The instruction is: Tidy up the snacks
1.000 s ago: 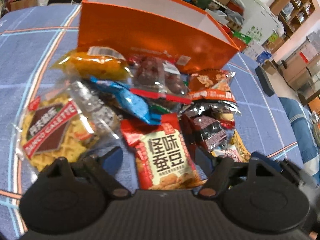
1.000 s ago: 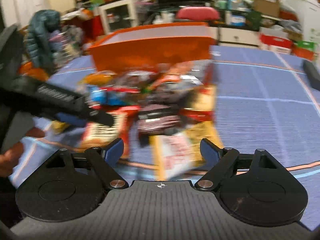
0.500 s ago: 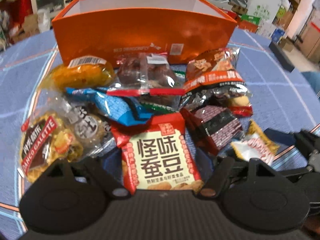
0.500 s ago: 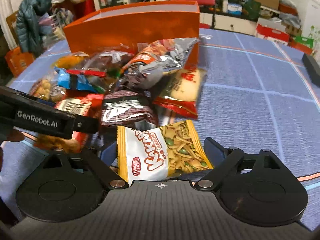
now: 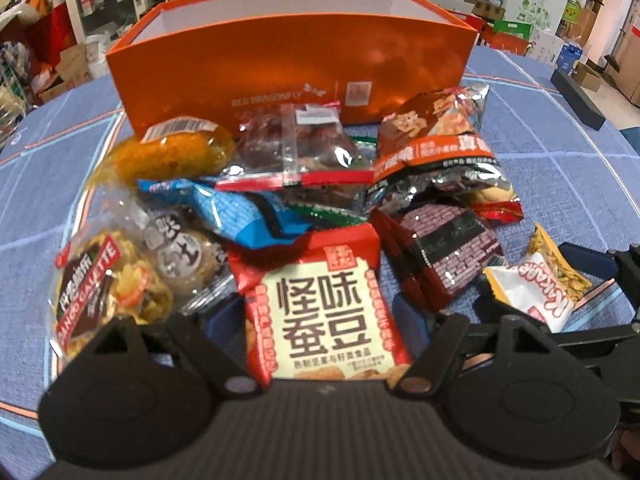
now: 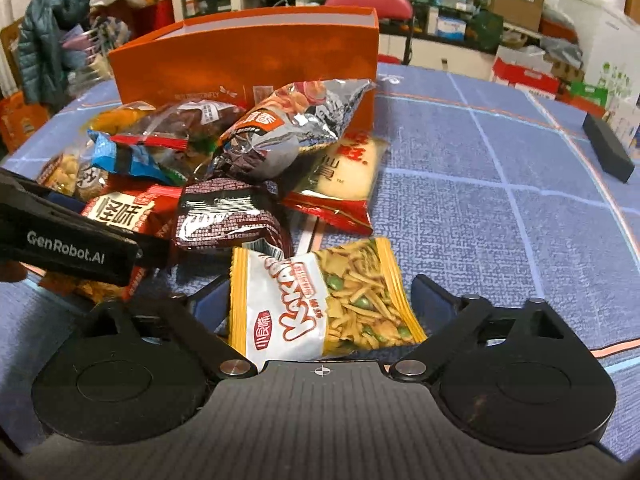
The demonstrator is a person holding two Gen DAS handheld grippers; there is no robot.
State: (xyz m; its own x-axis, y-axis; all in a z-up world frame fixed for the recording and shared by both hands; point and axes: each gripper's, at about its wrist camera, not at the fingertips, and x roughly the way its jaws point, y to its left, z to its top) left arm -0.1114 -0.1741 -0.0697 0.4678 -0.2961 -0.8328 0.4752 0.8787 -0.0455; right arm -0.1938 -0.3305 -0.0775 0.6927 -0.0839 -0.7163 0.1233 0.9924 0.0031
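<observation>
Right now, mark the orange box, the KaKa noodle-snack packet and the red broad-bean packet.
orange box [image 5: 288,68]: left wrist view, front wall.
KaKa noodle-snack packet [image 6: 320,304]: right wrist view, middle of its face.
red broad-bean packet [image 5: 326,312]: left wrist view, cream label.

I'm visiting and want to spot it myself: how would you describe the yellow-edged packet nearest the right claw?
Find the big orange box at the back of the blue tablecloth; a heap of snack packets lies before it. At the heap's near edge, between the fingers of the open right claw, lies the yellow-edged packet. Its white panel with red lettering and clear window showing noodle sticks and green peas set it apart.
</observation>
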